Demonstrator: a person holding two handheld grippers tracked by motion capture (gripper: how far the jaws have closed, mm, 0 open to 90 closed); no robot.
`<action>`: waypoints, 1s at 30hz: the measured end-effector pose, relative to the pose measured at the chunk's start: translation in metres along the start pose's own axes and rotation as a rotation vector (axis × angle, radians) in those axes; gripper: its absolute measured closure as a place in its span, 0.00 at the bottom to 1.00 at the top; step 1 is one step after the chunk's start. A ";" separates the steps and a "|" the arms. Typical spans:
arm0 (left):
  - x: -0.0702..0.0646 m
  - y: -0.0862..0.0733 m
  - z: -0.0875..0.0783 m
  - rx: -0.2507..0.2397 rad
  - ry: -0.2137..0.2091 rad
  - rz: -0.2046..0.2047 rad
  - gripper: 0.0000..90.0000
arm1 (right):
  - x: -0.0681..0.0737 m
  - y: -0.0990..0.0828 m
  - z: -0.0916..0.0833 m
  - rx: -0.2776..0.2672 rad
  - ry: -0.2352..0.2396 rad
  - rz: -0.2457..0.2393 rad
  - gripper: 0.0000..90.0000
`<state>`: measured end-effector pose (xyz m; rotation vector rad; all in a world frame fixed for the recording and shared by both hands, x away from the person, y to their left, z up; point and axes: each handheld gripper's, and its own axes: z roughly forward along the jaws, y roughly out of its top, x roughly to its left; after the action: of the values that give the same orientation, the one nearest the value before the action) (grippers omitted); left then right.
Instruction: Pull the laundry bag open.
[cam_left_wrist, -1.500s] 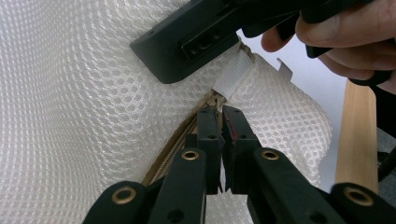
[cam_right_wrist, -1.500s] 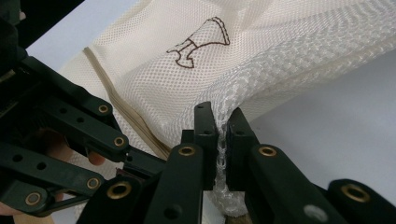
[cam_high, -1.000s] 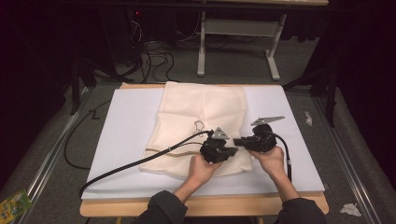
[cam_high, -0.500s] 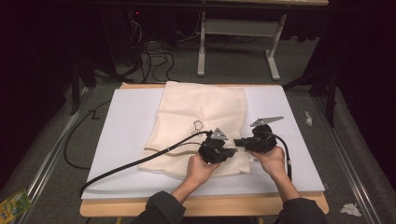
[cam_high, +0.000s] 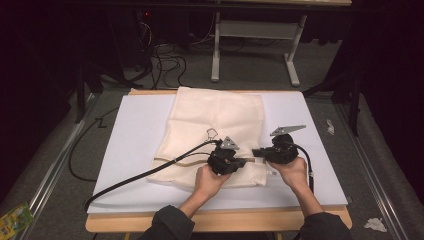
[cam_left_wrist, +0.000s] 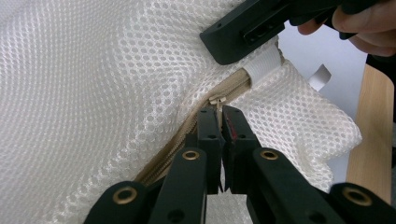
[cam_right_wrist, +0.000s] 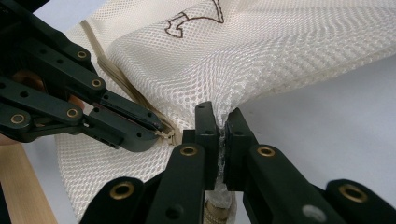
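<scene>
Left claw (cam_left_wrist: 219, 122) clamped the zip pull (cam_left_wrist: 215, 101); right claw (cam_right_wrist: 221, 122) pinched mesh bag (cam_right_wrist: 261, 51) beside it. Soft, floppy, light: hold near zip.

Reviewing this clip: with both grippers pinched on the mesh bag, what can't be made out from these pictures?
- Zipper pull: left gripper view, mostly hidden between the shut left gripper.
- Mesh bag corner: right gripper view, hidden inside the shut right gripper.
- Bag contents: the mesh shows nothing clearly.
- Embroidered mark: cut off by the top edge.
- High view: hands cover the zipper end.
</scene>
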<state>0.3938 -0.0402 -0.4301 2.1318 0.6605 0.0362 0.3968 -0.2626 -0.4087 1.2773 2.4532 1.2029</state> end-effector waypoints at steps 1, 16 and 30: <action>0.000 0.000 0.000 0.000 0.001 0.002 0.97 | 0.001 0.001 0.000 0.003 -0.003 -0.003 0.98; 0.006 -0.004 -0.009 -0.005 0.015 -0.004 0.97 | 0.000 0.000 0.000 -0.005 -0.007 -0.004 0.98; 0.013 -0.011 -0.025 -0.011 0.049 -0.007 0.97 | -0.001 0.001 0.001 -0.006 -0.017 -0.002 0.98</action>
<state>0.3942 -0.0103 -0.4257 2.1235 0.6947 0.0879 0.3986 -0.2621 -0.4089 1.2781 2.4371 1.1931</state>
